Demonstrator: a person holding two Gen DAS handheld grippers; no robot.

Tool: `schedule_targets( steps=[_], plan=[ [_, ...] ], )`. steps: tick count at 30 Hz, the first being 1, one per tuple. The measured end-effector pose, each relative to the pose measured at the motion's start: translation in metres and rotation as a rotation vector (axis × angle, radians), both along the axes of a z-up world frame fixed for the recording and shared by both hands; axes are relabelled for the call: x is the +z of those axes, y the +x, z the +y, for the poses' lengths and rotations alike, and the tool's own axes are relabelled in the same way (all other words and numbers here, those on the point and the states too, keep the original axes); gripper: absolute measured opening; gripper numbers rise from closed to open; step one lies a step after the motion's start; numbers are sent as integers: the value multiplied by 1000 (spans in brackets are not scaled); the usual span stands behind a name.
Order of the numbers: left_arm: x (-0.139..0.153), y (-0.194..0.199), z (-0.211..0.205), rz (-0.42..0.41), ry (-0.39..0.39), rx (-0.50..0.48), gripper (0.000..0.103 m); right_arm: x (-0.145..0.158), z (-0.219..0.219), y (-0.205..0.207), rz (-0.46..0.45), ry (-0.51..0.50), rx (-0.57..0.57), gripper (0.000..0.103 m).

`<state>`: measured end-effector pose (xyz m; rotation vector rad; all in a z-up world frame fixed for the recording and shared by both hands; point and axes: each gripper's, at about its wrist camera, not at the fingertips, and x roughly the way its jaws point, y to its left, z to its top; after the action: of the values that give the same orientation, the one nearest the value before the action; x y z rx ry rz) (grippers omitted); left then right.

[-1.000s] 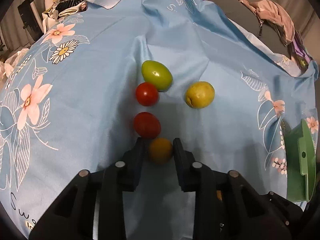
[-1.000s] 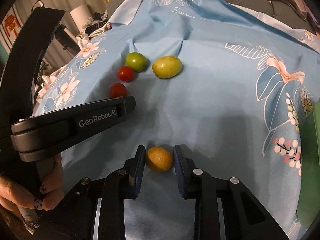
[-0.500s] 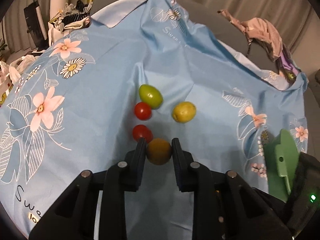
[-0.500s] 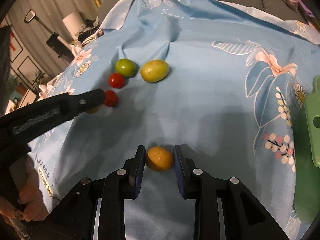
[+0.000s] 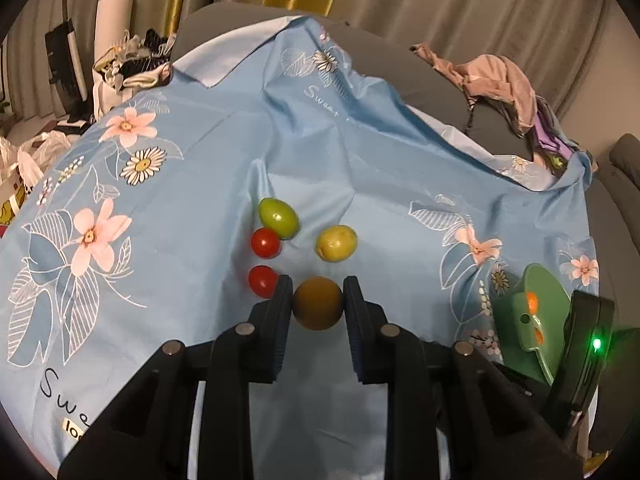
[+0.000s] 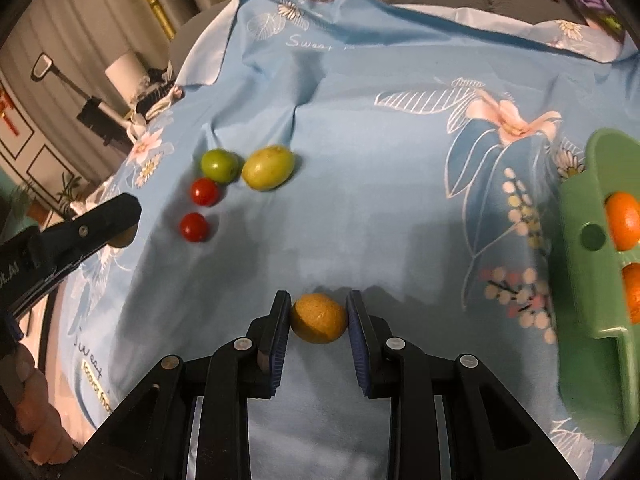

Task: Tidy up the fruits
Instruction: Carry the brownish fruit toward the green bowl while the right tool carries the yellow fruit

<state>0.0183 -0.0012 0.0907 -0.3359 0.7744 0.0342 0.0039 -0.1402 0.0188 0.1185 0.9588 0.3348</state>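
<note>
My left gripper (image 5: 317, 300) is shut on a small orange-brown fruit (image 5: 317, 304) and holds it above the blue floral cloth (image 5: 200, 160). My right gripper (image 6: 319, 317) is shut on a yellow-orange fruit (image 6: 319, 318) low over the cloth. On the cloth lie a green fruit (image 5: 278, 217), two red cherry tomatoes (image 5: 265, 243) (image 5: 262, 281) and a yellow-green fruit (image 5: 336, 243). They also show in the right wrist view: green fruit (image 6: 219, 164), tomatoes (image 6: 204, 191) (image 6: 194, 227), yellow-green fruit (image 6: 268, 167). The left gripper (image 6: 100, 220) shows at the left edge there.
A green tray (image 6: 588, 264) with orange fruits (image 6: 622, 220) sits at the right; it also shows in the left wrist view (image 5: 520, 312). Clothes (image 5: 500, 84) lie on the grey sofa behind. Bags and clutter (image 5: 128, 68) stand at the far left.
My left gripper has risen and drawn back with its fruit, so the cloth fruits look smaller. My right gripper has shifted right with its fruit; the green tray has come into view.
</note>
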Motion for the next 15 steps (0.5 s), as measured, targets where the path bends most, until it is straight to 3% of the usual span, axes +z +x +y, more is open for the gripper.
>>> schedule_targets(
  steps=[15],
  plan=[
    [38, -31, -44, -141, 24, -151, 25, 41, -39, -16, -119, 67, -83, 30]
  ],
)
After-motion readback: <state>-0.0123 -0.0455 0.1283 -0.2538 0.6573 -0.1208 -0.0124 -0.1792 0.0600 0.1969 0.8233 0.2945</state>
